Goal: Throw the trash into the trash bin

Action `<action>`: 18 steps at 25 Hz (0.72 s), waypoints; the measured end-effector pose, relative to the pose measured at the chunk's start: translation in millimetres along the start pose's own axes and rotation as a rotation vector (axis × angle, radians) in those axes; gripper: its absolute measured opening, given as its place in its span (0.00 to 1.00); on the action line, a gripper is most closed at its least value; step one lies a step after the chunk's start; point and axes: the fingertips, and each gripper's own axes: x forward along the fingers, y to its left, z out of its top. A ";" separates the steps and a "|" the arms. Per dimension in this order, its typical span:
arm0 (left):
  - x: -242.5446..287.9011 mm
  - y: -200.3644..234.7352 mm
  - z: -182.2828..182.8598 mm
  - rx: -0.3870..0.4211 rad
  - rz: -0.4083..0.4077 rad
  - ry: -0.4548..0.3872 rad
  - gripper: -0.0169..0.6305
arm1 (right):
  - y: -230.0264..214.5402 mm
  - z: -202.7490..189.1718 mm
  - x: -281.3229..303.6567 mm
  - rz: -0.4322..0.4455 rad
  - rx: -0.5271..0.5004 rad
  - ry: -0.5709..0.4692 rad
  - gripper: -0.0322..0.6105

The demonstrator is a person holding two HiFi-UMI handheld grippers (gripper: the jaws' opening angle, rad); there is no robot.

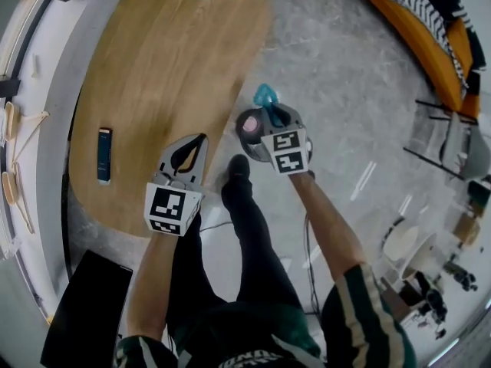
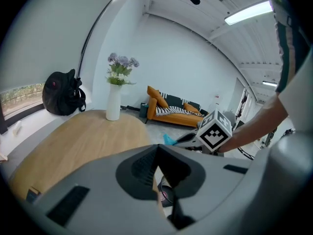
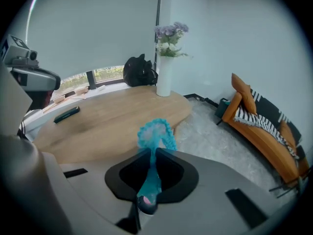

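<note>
Your right gripper [image 3: 151,153] pinches the light, floppy turquoise frilled wrapper [image 3: 155,132] low down (probably slippery); your left gripper [image 2: 158,151] is closed and empty.

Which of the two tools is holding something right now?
The right tool: its jaws pinch a crinkled blue wrapper that sticks out past the tips. The left tool has its jaws together with nothing between them.

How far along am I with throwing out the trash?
Done: the right tongs are shut on the blue trash, held up beside the table. In hand: that trash; left tongs shut, empty. Left: reach a bin, none in view, and drop it.
</note>
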 end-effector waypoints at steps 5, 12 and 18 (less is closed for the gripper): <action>31.7 -29.3 -7.4 0.028 -0.038 0.029 0.02 | -18.0 -60.7 1.9 -0.003 0.106 0.044 0.09; 70.9 -60.7 -25.4 0.037 -0.059 0.040 0.02 | -23.2 -144.7 27.9 0.032 0.171 0.127 0.08; 92.5 -74.3 -40.5 0.037 -0.072 0.041 0.02 | -18.9 -209.0 69.7 0.058 0.169 0.232 0.08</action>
